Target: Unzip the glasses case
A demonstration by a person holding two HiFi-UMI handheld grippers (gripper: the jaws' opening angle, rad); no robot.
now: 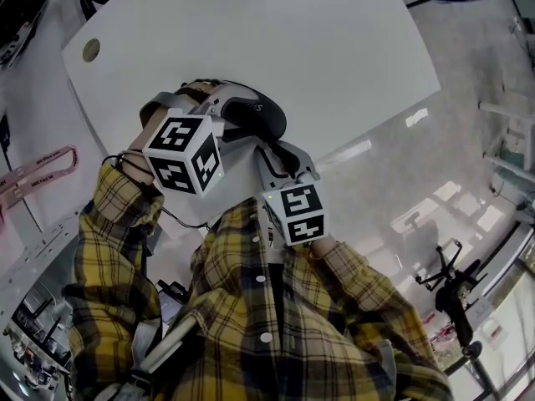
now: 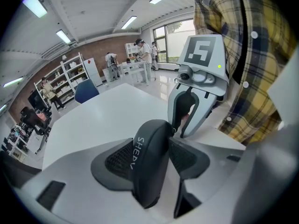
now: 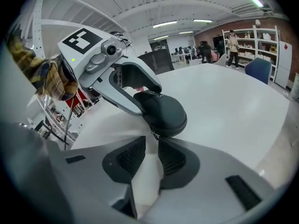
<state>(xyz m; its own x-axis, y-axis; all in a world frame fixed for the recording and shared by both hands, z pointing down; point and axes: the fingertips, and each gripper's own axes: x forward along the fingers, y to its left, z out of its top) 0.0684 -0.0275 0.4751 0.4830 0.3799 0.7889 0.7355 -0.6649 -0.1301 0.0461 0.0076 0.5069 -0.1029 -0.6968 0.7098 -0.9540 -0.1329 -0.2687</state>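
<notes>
White table (image 1: 292, 57), blue chair (image 2: 86, 91), shelves (image 2: 65, 73)

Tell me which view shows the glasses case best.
The right gripper view: the glasses case shows nearly whole, zip seam visible, clamped by the left gripper. The left gripper view shows only one end of it between the jaws. In the head view it is small and partly behind that gripper.

We look down on a white table (image 1: 334, 57). A round cap (image 1: 91, 50) sits flush near its corner. A black glasses case (image 1: 255, 119) is at its near edge.
</notes>
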